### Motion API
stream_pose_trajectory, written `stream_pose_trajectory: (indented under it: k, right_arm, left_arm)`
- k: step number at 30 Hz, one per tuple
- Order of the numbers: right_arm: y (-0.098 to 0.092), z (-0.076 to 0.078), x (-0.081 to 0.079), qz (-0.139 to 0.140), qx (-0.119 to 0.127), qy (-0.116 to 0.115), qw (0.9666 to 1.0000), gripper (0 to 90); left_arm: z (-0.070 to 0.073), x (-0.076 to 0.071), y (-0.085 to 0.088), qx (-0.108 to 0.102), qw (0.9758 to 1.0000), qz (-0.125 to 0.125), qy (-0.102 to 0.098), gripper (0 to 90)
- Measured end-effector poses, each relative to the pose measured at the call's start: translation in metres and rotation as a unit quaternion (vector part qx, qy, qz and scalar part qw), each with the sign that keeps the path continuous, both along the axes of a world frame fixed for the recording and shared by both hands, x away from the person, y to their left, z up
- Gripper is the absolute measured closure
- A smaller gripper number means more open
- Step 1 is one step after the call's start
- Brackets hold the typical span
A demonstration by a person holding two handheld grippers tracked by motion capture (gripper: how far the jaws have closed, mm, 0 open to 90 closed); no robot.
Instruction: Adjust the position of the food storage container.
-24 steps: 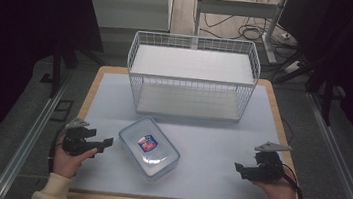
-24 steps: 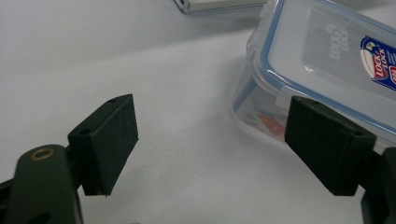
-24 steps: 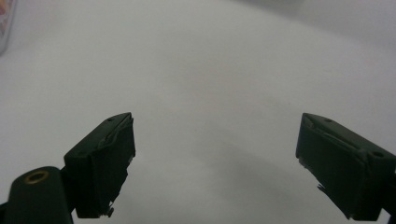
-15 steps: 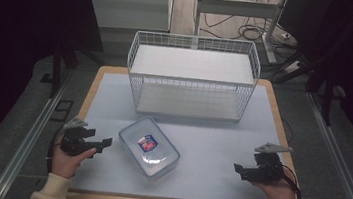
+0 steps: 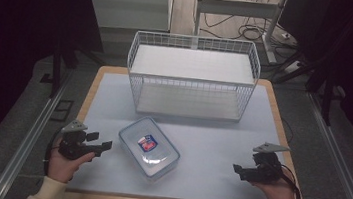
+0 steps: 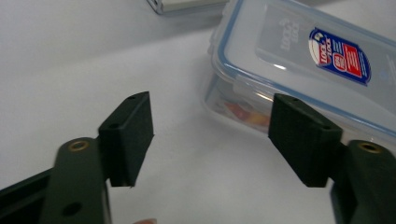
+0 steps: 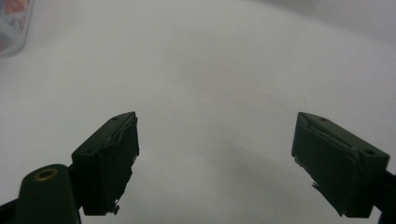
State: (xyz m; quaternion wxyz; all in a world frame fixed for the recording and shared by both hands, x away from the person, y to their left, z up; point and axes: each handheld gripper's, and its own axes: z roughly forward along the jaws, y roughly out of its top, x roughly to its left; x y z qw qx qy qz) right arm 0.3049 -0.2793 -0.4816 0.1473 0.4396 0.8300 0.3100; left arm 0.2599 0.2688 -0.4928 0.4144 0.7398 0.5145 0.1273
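Observation:
A clear plastic food container (image 5: 149,148) with a blue-rimmed lid and a red and blue label lies on the white mat, near the front centre. My left gripper (image 5: 101,142) rests just left of it, jaws open and pointing at it, with a small gap between. In the left gripper view the container (image 6: 303,65) fills the upper right, beyond my open left gripper (image 6: 212,121), and coloured contents show through its wall. My right gripper (image 5: 237,171) sits at the front right, open and apart from the container. In its own view the right gripper (image 7: 215,140) holds nothing, and a container corner (image 7: 11,23) shows at top left.
A white wire basket (image 5: 192,76) stands at the back middle of the table (image 5: 270,97), behind the container. Bare white mat lies between the container and the right gripper. Metal rails run along both sides of the table on the floor.

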Motion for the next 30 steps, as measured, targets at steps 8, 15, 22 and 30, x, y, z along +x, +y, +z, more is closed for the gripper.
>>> stream_pose_trajectory:
  k: [8,15,22,30]
  right_arm:
    - [0.004,-0.001,-0.001,0.008,-0.004,0.002,1.0,15.0]
    - [0.004,-0.002,0.001,0.01,-0.006,0.004,0.9999,14.9]
    - [0.003,-0.002,0.001,0.01,-0.007,0.005,0.9999,15.2]
    - [0.006,-0.002,0.0,0.013,-0.008,0.005,0.9999,15.3]
  left_arm:
    - [0.0,-0.013,-0.013,0.016,0.9989,-0.041,0.018,54.4]
    - [-0.003,-0.017,-0.037,0.028,0.9933,-0.102,0.046,90.0]
    - [-0.006,-0.023,-0.059,0.028,0.9873,-0.147,0.053,90.0]
    - [-0.011,-0.026,-0.08,0.04,0.9801,-0.184,0.063,90.0]
